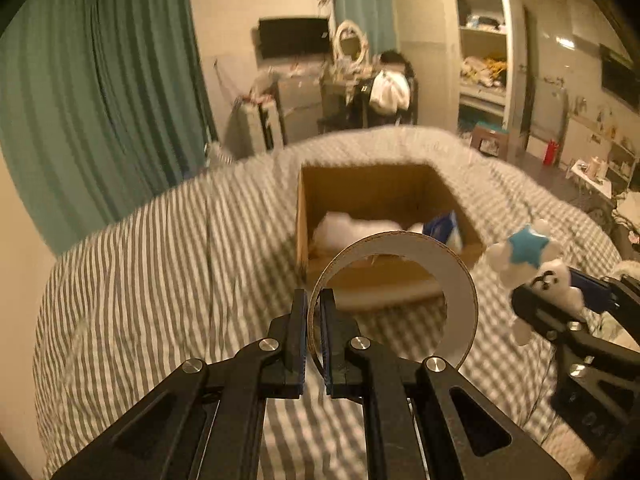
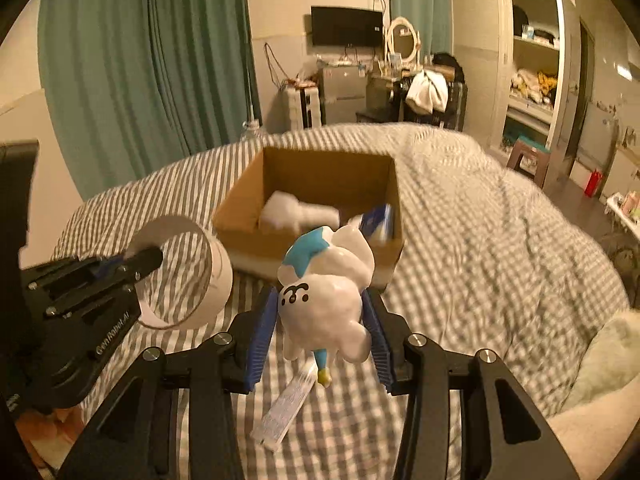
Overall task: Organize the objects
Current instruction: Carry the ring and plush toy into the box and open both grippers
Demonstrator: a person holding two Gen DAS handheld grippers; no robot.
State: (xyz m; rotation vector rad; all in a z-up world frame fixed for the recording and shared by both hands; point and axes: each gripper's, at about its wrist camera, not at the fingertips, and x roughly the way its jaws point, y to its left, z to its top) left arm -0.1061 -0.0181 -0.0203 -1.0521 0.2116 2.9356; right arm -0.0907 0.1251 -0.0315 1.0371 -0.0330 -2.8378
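My left gripper (image 1: 314, 300) is shut on the wall of a white tape roll (image 1: 460, 280), holding it above the striped bed. The same tape roll (image 2: 216, 276) and the left gripper (image 2: 154, 258) show at the left of the right wrist view. My right gripper (image 2: 320, 300) is shut on a white toy figure with a blue star (image 2: 328, 304); a paper tag hangs under it. From the left wrist view that toy figure (image 1: 532, 264) and the right gripper (image 1: 560, 300) are at the right. An open cardboard box (image 1: 316, 192) (image 2: 240, 204) lies ahead with white and blue items inside.
The grey-and-white striped bedcover (image 1: 160, 260) (image 2: 480, 240) fills the foreground. Green curtains (image 1: 100, 100) hang at the left. A cluttered desk with a mirror (image 2: 404, 46), a chair and open shelves (image 2: 532, 80) stand beyond the bed. A pale fluffy item (image 2: 608, 360) lies at the right.
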